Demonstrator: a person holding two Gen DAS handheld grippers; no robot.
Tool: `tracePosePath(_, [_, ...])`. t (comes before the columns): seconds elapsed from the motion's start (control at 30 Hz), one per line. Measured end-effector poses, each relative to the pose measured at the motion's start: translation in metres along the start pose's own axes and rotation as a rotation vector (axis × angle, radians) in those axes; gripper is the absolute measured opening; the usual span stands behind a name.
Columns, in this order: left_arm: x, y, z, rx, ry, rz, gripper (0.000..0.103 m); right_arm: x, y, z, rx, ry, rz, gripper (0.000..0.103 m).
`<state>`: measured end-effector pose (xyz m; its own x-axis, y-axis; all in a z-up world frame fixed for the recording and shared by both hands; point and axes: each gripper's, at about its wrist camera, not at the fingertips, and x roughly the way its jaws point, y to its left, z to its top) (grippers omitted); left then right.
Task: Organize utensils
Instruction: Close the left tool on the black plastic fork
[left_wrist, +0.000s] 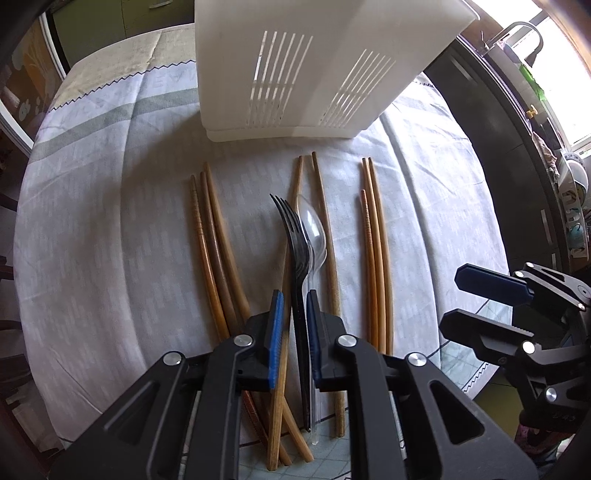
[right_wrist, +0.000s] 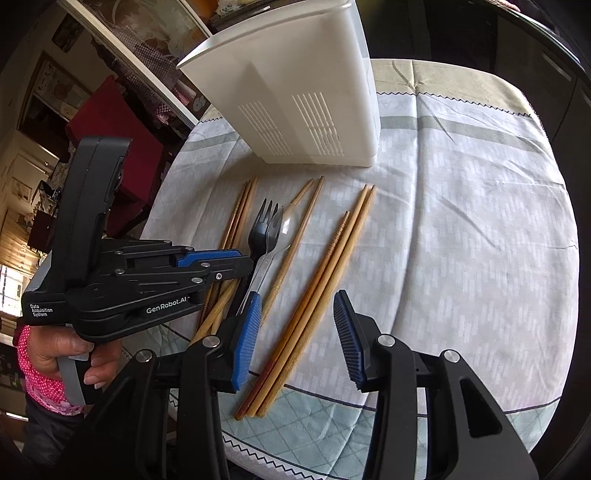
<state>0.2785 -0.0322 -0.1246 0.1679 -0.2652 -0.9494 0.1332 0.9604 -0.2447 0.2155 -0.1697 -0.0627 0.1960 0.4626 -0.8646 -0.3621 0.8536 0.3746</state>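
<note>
A black plastic fork (left_wrist: 295, 243) and a clear plastic spoon (left_wrist: 314, 229) lie together on the tablecloth between wooden chopsticks (left_wrist: 214, 251). My left gripper (left_wrist: 294, 306) is nearly shut around the handles of the fork and spoon; whether the pads press them I cannot tell. The fork (right_wrist: 260, 229) and spoon (right_wrist: 284, 225) show in the right wrist view too, with the left gripper (right_wrist: 247, 264) on them. My right gripper (right_wrist: 295, 332) is open, hovering over three chopsticks (right_wrist: 325, 273). A white slotted utensil holder (left_wrist: 295, 70) stands behind.
Three chopsticks (left_wrist: 375, 236) lie at the right, two more (left_wrist: 321, 229) beside the spoon. The round table (right_wrist: 480, 221) has a pale cloth; its edge is near the grippers. A dark cabinet (left_wrist: 498, 155) stands at the right.
</note>
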Motion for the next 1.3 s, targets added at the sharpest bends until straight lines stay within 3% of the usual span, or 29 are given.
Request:
tracePosePath(0.57, [0.012,-0.033,0.005,0.035,-0.005,0.017,0.001,-0.016,-0.003,-0.007,-0.014,-0.032,0.006,0.042])
tracePosePath(1.0, [0.024,-0.026,0.013,-0.013,0.022,-0.052,0.001,-0.019,-0.002,-0.008,-0.025,-0.03,-0.002,0.042])
tracePosePath(1.3, [0.016,-0.036,0.015,0.016,-0.009,-0.002,0.012,-0.019,-0.004,-0.008,-0.032,-0.033,-0.009,0.042])
